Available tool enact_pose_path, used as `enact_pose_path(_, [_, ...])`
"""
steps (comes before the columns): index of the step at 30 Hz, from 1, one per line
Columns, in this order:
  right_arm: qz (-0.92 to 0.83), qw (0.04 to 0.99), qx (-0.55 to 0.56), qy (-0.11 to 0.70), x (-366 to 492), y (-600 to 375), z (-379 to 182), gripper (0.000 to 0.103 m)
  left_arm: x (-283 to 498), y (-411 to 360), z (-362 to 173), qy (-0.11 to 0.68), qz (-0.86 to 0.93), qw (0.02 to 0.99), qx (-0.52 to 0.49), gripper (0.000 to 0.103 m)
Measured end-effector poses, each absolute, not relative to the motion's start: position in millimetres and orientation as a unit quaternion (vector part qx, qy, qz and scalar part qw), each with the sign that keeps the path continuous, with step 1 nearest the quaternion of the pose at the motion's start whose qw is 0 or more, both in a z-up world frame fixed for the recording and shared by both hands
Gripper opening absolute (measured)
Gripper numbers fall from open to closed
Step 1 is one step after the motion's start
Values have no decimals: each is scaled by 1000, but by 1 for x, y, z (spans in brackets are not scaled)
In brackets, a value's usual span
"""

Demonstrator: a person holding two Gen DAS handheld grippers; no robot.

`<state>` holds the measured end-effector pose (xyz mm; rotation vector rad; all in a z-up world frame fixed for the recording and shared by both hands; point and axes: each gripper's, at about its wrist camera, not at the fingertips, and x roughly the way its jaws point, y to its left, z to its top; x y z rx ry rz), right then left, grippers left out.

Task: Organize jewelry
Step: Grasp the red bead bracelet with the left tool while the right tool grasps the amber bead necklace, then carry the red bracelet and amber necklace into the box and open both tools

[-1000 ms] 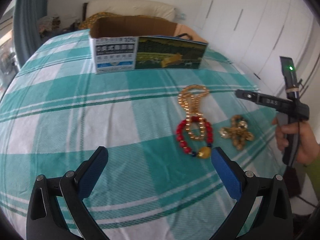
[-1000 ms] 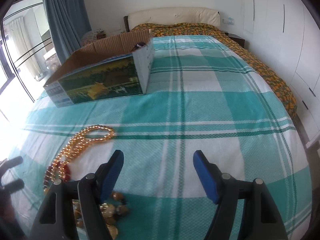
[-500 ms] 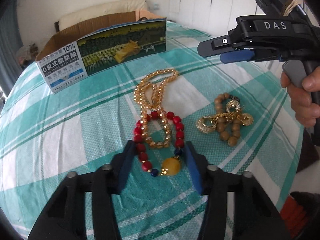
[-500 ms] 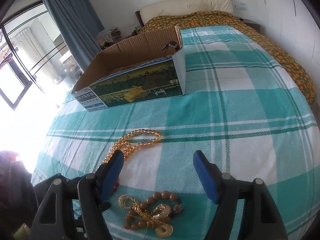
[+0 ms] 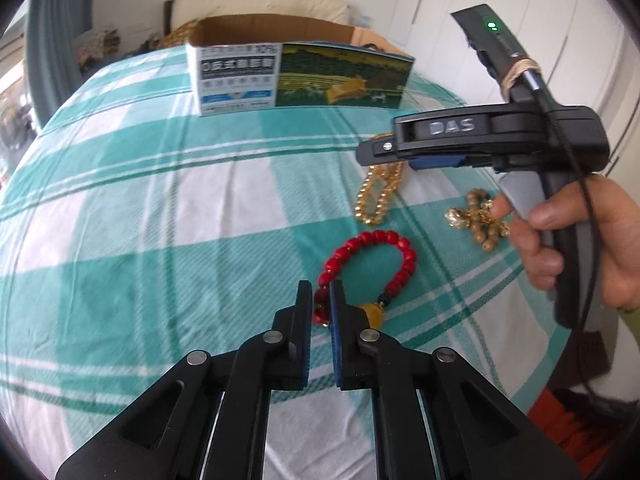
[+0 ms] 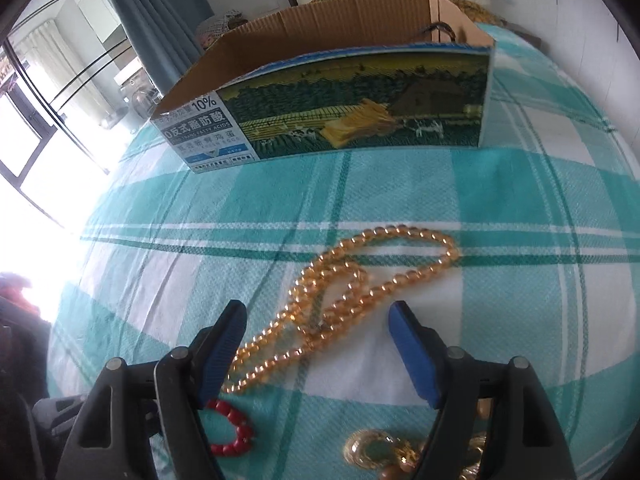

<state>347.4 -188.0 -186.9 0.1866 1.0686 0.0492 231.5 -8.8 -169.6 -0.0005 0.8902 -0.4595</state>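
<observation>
- So the left gripper (image 5: 320, 300) has just been closing and now its jaws are pinched on the red bracelet (image 5: 370, 258), catching a bead or two at the near-left of the loop, right beside the amber bead (image 5: 372, 314).
- The bracelet lies flat on the plaid bedspread (image 5: 160, 220). The rest of the loop is loose, so I'd guess it's light, floppy between beads, and will dangle once lifted. Round glossy beads look slippery; pinching across the strand seems the safest hold.
- The right gripper (image 6: 316, 344) has jaws apart with nothing held, and they straddle the gold necklace (image 6: 360, 280), which lies in a doubled, crossed loop. Probably heavier and longer, so I'd grab where the strands cross to catch more than one.
- The brown and gold cluster (image 5: 478, 220) sits just beside both, and looks tangled.
- The box (image 6: 340, 120) sits open, farther up the bed.
- Both grippers are tilted steeply down toward the bed. The right hand (image 5: 580, 240) wraps its handle, finger on the trigger.
</observation>
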Motion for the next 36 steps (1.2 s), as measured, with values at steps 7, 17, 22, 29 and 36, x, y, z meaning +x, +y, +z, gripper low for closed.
enact_pose_path(7, [-4, 869, -39, 493, 350, -160, -193, 47, 226, -5, -171, 425, -220, 878, 4, 13])
enact_pose_path(17, [26, 879, -1, 476, 316, -204, -179, 8, 217, -22, -173, 421, -212, 880, 60, 37])
enact_pose_path(22, [37, 883, 40, 466, 308, -225, -162, 8, 220, -14, -165, 417, -220, 881, 43, 41])
enact_pose_path(29, [60, 895, 65, 436, 303, -226, -131, 8, 201, -11, -145, 383, -290, 873, 85, 44])
enact_pose_path(36, [75, 900, 82, 422, 295, -225, -111, 8, 199, -53, -161, 385, -326, 844, 182, 37])
